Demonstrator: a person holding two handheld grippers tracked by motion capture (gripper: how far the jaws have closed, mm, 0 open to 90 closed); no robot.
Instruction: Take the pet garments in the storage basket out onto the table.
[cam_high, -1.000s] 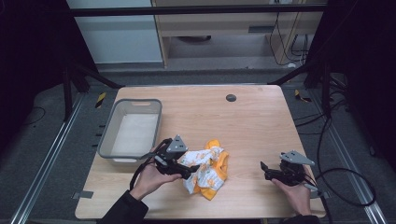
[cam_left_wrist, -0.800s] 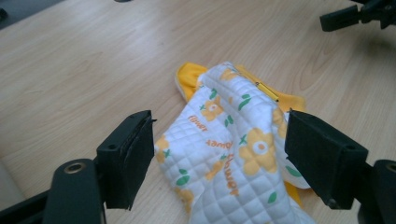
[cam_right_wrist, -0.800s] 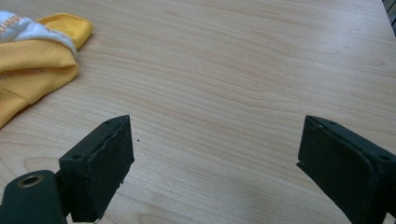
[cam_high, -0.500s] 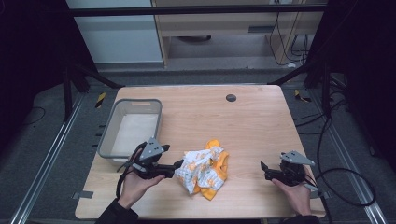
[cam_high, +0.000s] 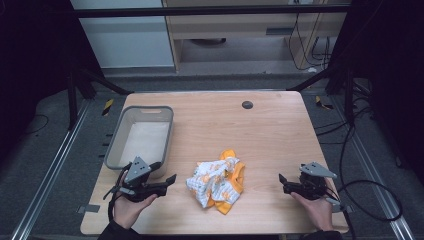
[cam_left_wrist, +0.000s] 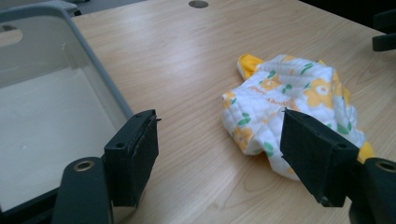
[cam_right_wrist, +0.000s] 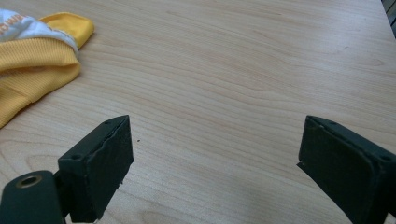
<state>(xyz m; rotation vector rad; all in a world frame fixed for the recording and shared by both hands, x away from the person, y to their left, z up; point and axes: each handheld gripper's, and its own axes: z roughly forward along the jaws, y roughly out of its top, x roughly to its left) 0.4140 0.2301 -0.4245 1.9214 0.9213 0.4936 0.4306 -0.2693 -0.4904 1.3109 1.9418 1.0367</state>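
Both tools, left (cam_high: 170, 179) and right (cam_high: 281, 179), sit released and empty beside the crumpled cloth (cam_high: 217, 182) mid-table (cam_high: 260, 130), which looks light, soft and limp, so pinching a raised fold near its edge seems best.

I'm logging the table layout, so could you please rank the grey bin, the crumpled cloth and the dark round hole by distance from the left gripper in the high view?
From the left gripper:
1. Grey bin, just behind it.
2. Crumpled cloth, beside it at mid-table.
3. Dark round hole, near the far edge.
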